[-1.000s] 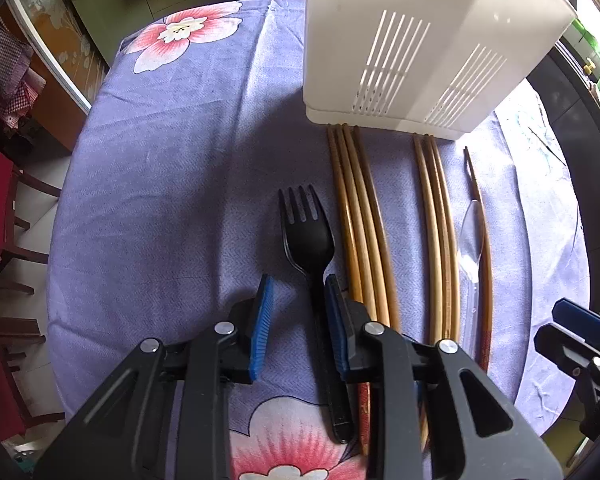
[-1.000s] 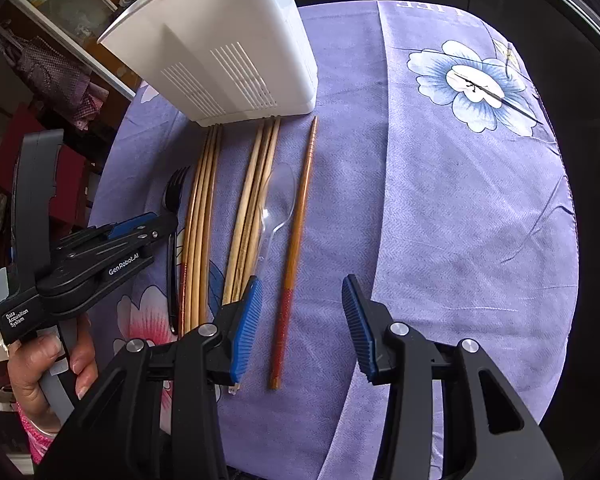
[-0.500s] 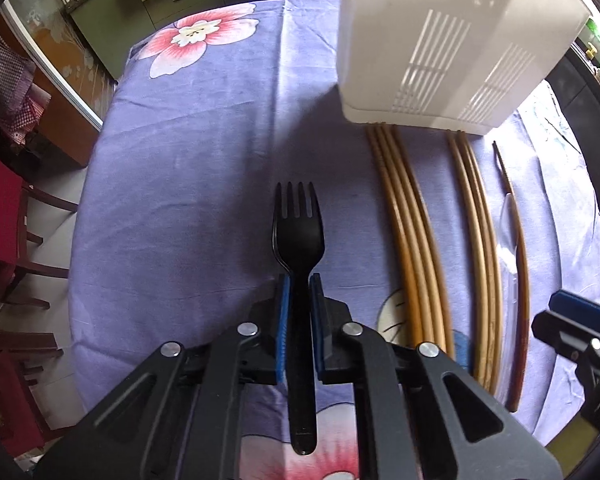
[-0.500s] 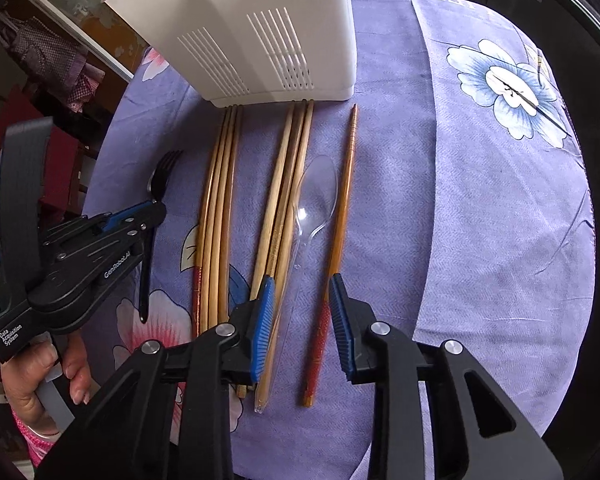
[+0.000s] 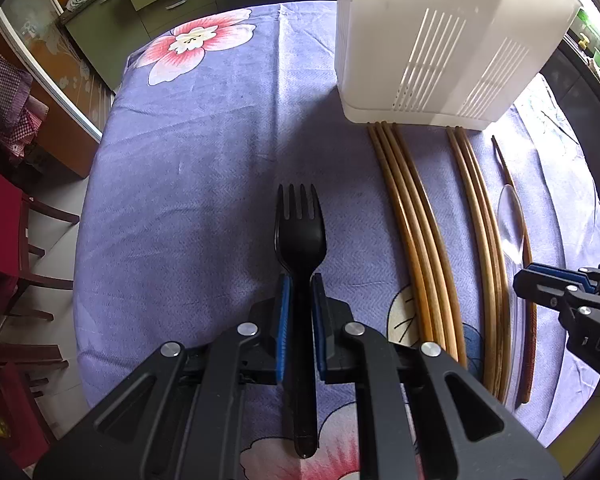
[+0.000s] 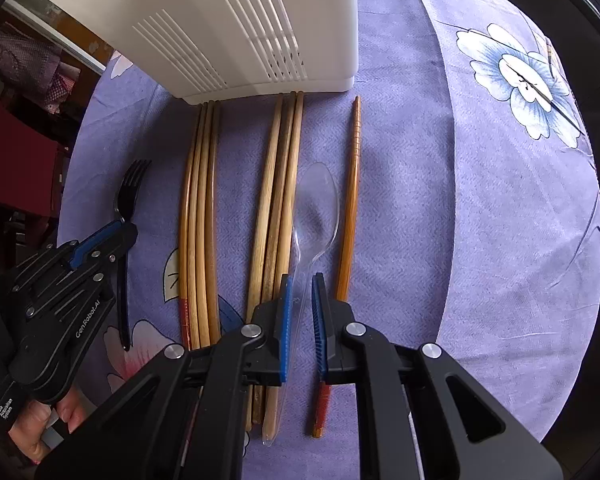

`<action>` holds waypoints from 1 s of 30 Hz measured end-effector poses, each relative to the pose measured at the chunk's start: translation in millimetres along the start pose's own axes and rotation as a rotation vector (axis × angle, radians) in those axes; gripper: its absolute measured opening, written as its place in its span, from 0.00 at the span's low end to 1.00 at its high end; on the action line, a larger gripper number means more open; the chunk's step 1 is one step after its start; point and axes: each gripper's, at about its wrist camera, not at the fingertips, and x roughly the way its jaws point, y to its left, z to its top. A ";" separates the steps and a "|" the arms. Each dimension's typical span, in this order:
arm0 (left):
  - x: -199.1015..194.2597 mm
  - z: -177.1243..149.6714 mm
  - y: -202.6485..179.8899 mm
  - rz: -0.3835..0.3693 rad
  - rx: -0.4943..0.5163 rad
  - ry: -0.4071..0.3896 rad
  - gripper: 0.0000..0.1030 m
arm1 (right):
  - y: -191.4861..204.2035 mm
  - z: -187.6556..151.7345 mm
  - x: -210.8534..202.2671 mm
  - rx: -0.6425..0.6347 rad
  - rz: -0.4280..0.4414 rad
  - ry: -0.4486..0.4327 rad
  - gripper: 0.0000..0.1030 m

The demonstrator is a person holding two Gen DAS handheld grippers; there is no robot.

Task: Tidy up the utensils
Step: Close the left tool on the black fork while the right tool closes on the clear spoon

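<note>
A: What has the left gripper (image 5: 300,280) got?

B: A black plastic fork (image 5: 300,236). The blue pads are pressed against both sides of its neck, just below the head. The four tines point straight ahead of the fingers, away from the wrist, and the handle runs back between the two arms. It's matte black all over, with a short rounded end on the handle.

A: And the right gripper (image 6: 300,280)?

B: Its pads are drawn in close on either side of the handle of a clear plastic spoon (image 6: 316,204), with only a narrow slot left between them. I cannot tell whether they are actually pinching it. The spoon is see-through, so the cloth shows through its bowl, which lies ahead of the fingertips; the handle end trails back under the gripper.

A: What lies around it?

B: Just to the right of the fingers is a single reddish-brown chopstick (image 6: 350,208) with a red end. Just to their left is a bundle of pale bamboo chopsticks (image 6: 278,208), and a second bundle (image 6: 200,216) lies further left. Ahead of both grippers stands a white slotted utensil holder (image 6: 228,28), with the chopstick tips reaching its base. Everything sits on a purple flowered tablecloth (image 6: 480,220).
</note>
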 end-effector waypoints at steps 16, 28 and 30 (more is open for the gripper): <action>0.5 1.8 0.3 0.000 -0.010 0.002 0.12 | -6.8 1.7 8.9 0.041 0.045 0.041 0.10; -20.5 -6.8 8.7 -0.085 -0.012 -0.087 0.09 | -16.5 -28.5 -41.7 0.007 0.201 -0.155 0.09; -34.4 -7.4 13.8 -0.108 -0.022 -0.121 0.09 | -13.8 -35.6 -57.8 -0.012 0.231 -0.215 0.09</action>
